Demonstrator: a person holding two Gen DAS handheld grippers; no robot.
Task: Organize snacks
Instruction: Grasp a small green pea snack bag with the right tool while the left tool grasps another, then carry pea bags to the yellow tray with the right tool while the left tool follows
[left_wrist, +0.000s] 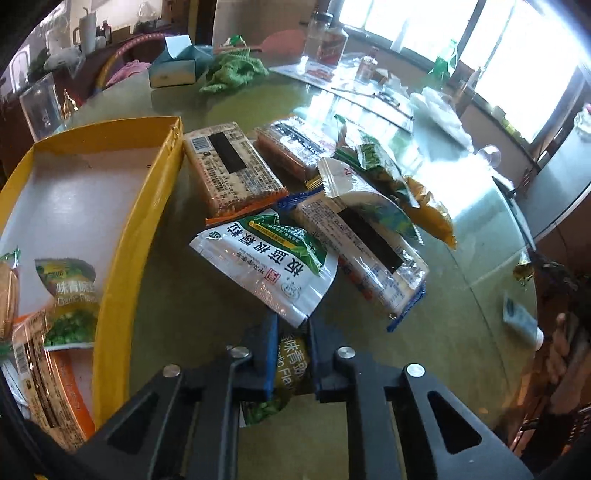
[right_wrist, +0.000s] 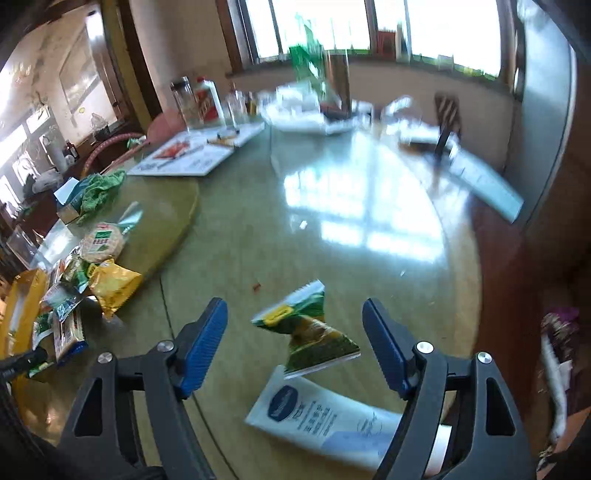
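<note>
Left hand-held gripper (left_wrist: 291, 332) pinches a light, crinkly white packet (left_wrist: 264, 260) by its edge; right hand-held gripper (right_wrist: 295, 343) spread around a green packet (right_wrist: 314, 328) at 12 o'clock.

We are in a home dining room: a large round glass-topped table (right_wrist: 332, 229) with a lazy Susan, a tissue box (left_wrist: 177, 64), a green cloth (left_wrist: 232, 70) and bottles (one a liquor bottle (right_wrist: 208, 99)), a sideboard and bright windows (right_wrist: 369, 26) behind.

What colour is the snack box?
Yellow walls, white inside; the snack box shows best in the left wrist view.
</note>
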